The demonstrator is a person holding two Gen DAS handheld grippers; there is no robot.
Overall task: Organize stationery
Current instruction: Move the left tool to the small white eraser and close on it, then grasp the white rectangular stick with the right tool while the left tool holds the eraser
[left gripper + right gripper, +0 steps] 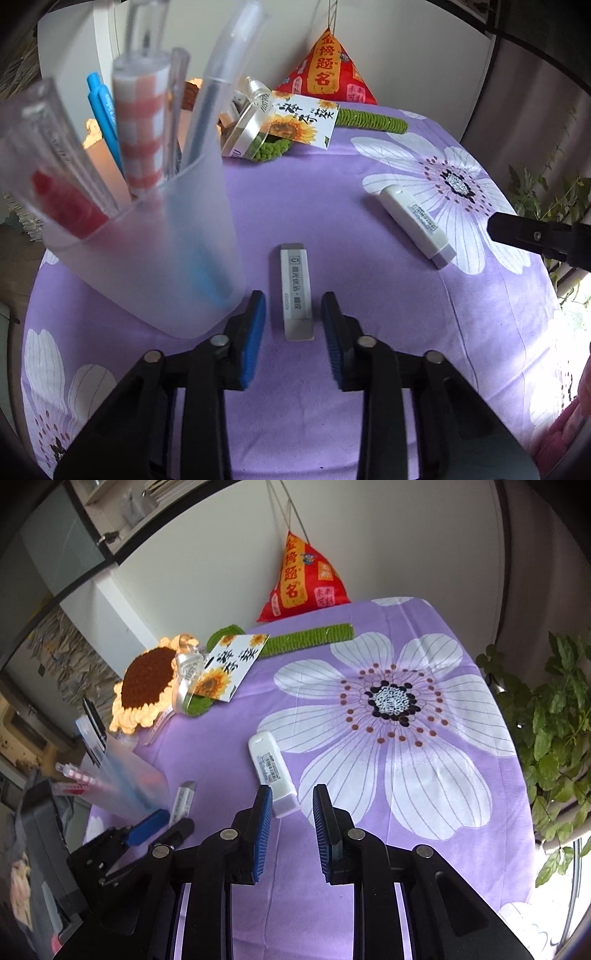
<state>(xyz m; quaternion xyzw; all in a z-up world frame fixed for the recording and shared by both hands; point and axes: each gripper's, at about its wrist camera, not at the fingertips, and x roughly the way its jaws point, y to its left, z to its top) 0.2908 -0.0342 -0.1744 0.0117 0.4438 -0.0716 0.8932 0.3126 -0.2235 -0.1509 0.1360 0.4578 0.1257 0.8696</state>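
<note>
Our left gripper (293, 325) straddled the grey eraser (296, 291) lying on the purple cloth (369, 295), jaws narrow, not yet pinching. Shifting sideways, we judged, risked bumping the adjacent pen cup (155, 258).

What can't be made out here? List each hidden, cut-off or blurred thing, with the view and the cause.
- Pens in the frosted cup, left wrist view: lower halves hazed by the wall, tops blurred and cut by the top edge.
- Eraser, right wrist view: near end hidden behind the left tongs.
- White correction tape, right wrist view: near corner covered by a finger of the right tongs.
- Correction tape label, both views: too small to read.
</note>
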